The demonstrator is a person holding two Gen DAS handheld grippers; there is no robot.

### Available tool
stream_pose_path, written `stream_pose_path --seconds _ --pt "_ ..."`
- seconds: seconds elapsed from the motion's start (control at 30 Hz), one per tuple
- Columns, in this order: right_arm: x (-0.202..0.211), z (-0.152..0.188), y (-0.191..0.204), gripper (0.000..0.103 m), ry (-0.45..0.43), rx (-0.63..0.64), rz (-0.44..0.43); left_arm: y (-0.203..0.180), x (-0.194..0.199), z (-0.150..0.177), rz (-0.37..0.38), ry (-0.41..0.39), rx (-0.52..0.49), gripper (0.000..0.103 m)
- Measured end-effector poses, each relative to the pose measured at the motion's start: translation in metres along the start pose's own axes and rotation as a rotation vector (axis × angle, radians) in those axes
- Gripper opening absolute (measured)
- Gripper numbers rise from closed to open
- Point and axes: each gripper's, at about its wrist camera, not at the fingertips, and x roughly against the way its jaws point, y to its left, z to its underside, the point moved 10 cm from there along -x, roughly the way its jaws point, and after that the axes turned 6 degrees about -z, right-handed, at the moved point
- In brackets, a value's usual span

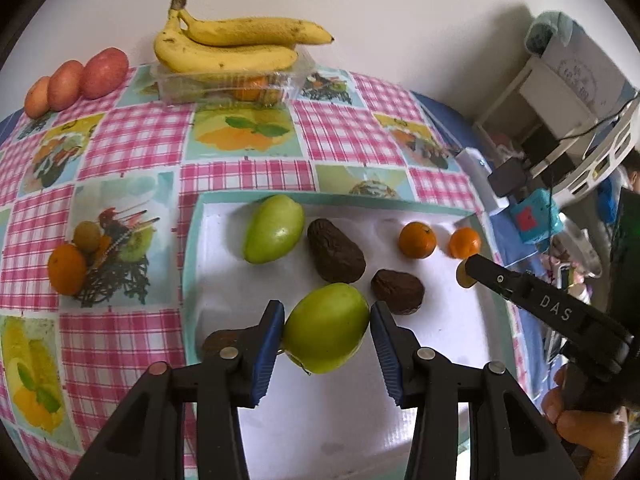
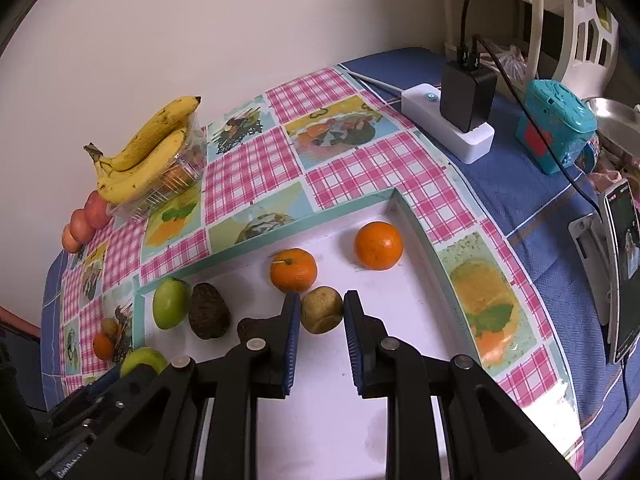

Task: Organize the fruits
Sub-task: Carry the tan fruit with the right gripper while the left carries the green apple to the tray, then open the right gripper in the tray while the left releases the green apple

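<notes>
Both grippers are loaded. Left gripper (image 1: 327, 330) has its blue pads pressed on either side of a green fruit (image 1: 326, 328), held over the near part of the white tray (image 1: 460, 320). Right gripper (image 2: 320, 312) is clamped on a small yellowish-brown fruit (image 2: 322, 309), held just in front of the two oranges (image 2: 293, 270) at the tray's right end; whether either fruit rests on the tray or hangs just above it, I cannot tell from these angles.

The sorting looks well under way but not finished. A second green fruit (image 1: 274, 228) lies at the tray's far left, a dark avocado (image 1: 336, 251) just beside it, and a smaller dark fruit (image 1: 398, 291) near the held green one. So the tray already groups like with like, roughly by colour from left to right. Both held fruits have yet to be set down, probably the green one by its twin and the brownish one near the oranges. Bananas (image 1: 228, 46) sit on a clear box at the back of the table (image 1: 132, 144), with three reddish fruits (image 1: 76, 80) in a row to their left; these may be already arranged or still waiting.

The held green fruit is slightly oval, its long axis tilted between the pads, with the stem end low and toward the left pad. The tray's green fruit and avocado both lie with long axes running front to back, slightly slanted.
</notes>
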Motion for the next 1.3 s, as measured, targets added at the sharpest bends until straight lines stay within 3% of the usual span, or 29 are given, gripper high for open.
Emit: stream_pose_path --seconds 0.53,0.93,1.3 --pt "-0.041 0.016 -0.012 0.023 0.073 -0.022 -0.003 -0.006 -0.031 0.008 -0.044 0.024 -0.043 0.048" --pt "-0.039 0.015 -0.012 0.023 0.072 -0.015 0.004 -0.006 -0.031 0.009 -0.044 0.048 -0.050 0.048" --pt "-0.028 0.010 -0.013 0.025 0.058 -0.026 0.025 0.003 0.004 -0.011 -0.037 -0.012 -0.023 0.053"
